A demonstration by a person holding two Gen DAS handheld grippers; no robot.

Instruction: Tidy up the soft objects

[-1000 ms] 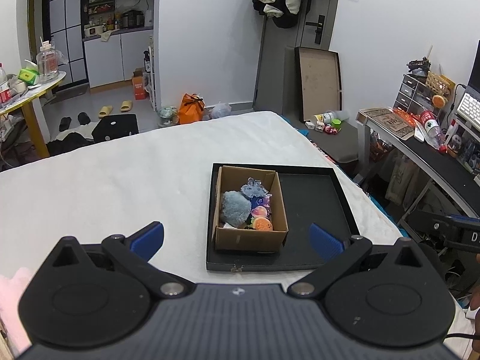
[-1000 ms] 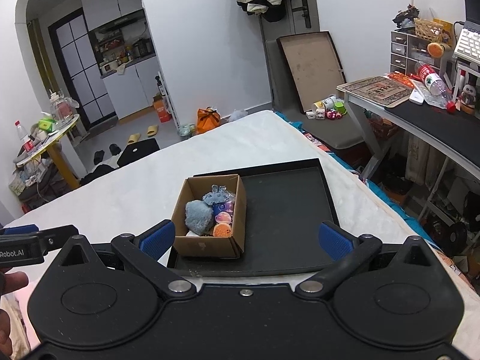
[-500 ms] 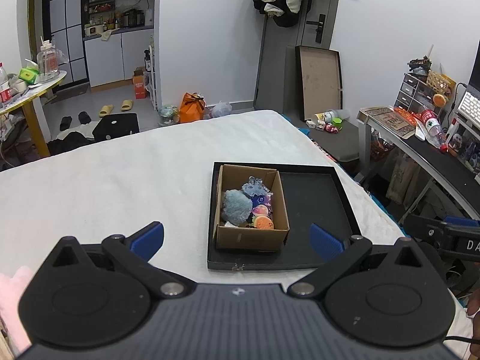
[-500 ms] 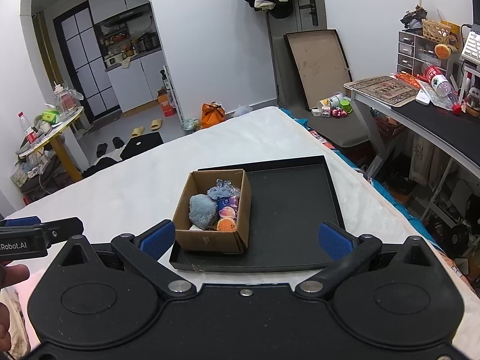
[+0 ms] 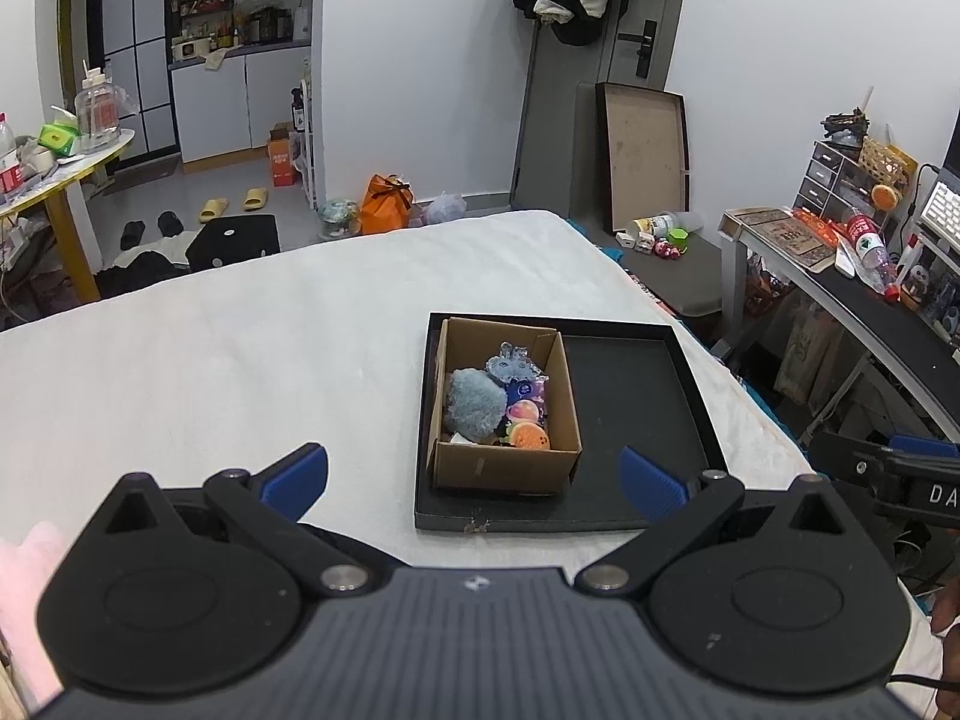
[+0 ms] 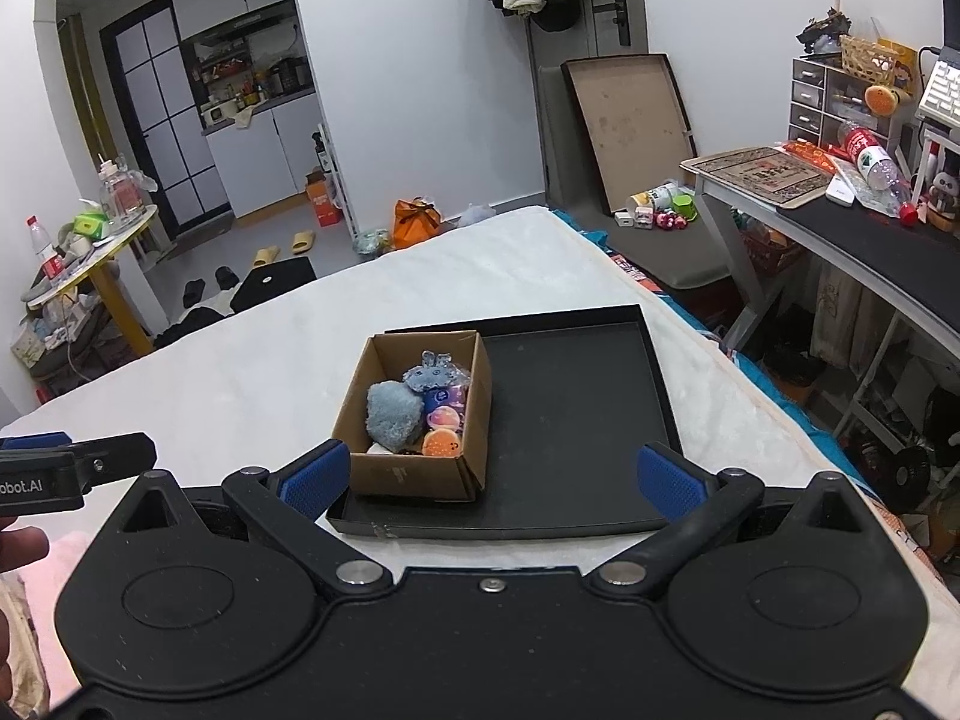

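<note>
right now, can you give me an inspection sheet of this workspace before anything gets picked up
Surface: white bed cover, bare apart from the tray.
Job's things: black tray holding a cardboard box on its left side; inside are a grey-blue fluffy toy, an orange smiley ball and other small soft toys.
Clutter: nothing seen on the bed besides the tray; something pink at the near left edge.
Grippers: left claw open, empty; right claw open, empty; both short of the box.
Cables: thin dark cable at the lower right of the left view.
Surroundings: crowded desk to the right, orange bag on the floor, kitchen beyond.
</note>
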